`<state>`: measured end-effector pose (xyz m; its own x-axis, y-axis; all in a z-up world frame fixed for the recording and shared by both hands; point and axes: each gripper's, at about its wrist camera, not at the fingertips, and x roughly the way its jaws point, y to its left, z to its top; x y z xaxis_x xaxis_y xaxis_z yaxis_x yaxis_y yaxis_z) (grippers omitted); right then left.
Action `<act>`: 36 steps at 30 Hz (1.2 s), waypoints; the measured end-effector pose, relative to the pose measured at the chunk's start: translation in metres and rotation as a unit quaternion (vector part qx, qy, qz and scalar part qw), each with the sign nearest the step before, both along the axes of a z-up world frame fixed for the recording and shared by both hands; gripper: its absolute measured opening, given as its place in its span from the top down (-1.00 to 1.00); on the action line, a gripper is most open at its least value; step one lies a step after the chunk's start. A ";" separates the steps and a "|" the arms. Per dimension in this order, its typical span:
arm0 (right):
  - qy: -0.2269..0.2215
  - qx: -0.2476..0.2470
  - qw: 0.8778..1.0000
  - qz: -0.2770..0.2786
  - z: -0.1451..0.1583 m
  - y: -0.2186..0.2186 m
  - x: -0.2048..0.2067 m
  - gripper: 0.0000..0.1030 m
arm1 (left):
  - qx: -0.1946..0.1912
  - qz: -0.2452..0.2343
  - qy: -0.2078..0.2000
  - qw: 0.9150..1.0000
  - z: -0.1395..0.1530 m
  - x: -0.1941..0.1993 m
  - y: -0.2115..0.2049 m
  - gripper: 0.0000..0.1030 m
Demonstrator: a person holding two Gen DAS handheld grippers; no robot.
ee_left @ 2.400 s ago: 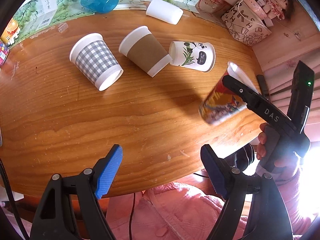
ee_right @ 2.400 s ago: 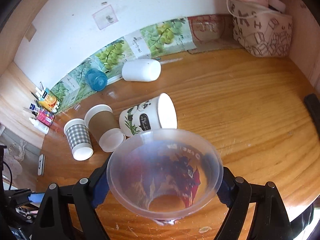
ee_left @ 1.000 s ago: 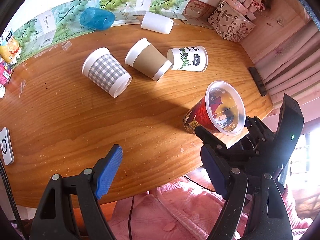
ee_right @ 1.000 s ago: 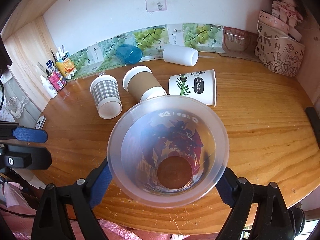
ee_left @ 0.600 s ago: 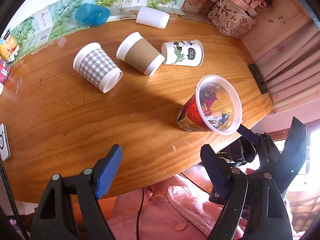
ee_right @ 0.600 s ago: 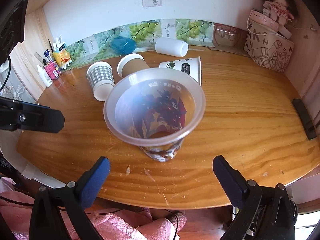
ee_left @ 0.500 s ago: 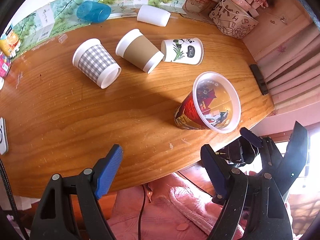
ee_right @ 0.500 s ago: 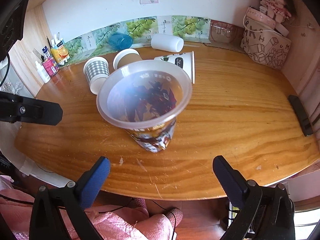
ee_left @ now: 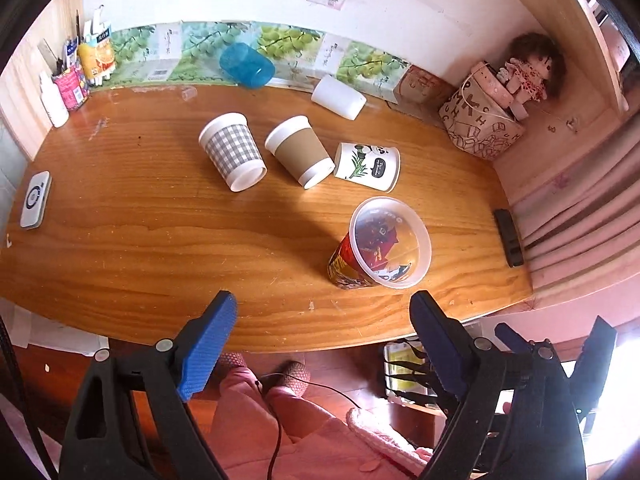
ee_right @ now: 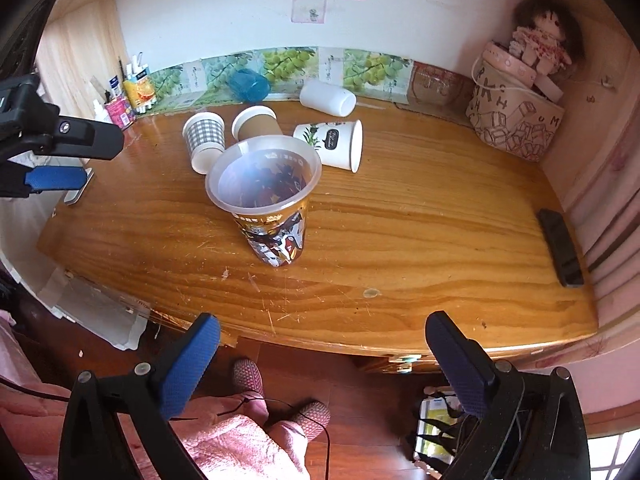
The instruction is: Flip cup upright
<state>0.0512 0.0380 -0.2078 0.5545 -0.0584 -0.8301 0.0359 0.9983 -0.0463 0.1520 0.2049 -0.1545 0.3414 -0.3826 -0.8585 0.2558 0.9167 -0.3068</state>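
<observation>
A clear plastic cup with a red and gold print (ee_left: 380, 246) stands upright on the wooden table (ee_left: 140, 232), near its front edge; it also shows in the right wrist view (ee_right: 272, 208). My left gripper (ee_left: 322, 334) is open and empty, held off the table's front edge. My right gripper (ee_right: 320, 354) is open and empty, pulled back below the front edge, apart from the cup. Three paper cups lie on their sides behind it: a grey checked one (ee_left: 234, 152), a brown one (ee_left: 298, 154) and a panda one (ee_left: 368, 166).
A blue cup (ee_left: 246, 66) and a white cup (ee_left: 338, 96) lie by the back wall. A patterned box with a doll (ee_left: 484, 124) stands at the back right. A black phone (ee_left: 508, 236) lies at the right edge, a white device (ee_left: 35, 200) at the left.
My right gripper let go of the printed cup, which now stands upright on the table. Both grippers have drawn back past the table's front edge.
</observation>
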 end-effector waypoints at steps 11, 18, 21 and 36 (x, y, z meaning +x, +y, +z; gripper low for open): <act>-0.059 0.043 0.994 0.083 0.083 0.008 -0.028 -1.00 | 0.006 0.007 -0.105 0.994 0.046 -0.054 -0.007 -0.99; -0.125 0.060 0.988 0.073 0.125 0.007 -0.050 -1.00 | 0.024 0.082 -0.215 0.973 0.080 -0.081 0.002 -0.99; -0.151 0.065 0.985 0.054 0.136 0.001 -0.056 -1.00 | 0.019 0.121 -0.261 0.958 0.093 -0.091 0.008 -0.99; -0.349 0.068 0.933 -0.053 0.182 -0.035 -0.093 -1.00 | 0.041 0.156 -0.484 0.860 0.146 -0.145 -0.002 -0.99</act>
<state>-0.0415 0.0030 -0.0255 0.9600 -0.0643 -0.2725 0.1090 0.9823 0.1522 0.0074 0.2028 -0.0085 0.9864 -0.0948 -0.1345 0.0929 0.9955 -0.0205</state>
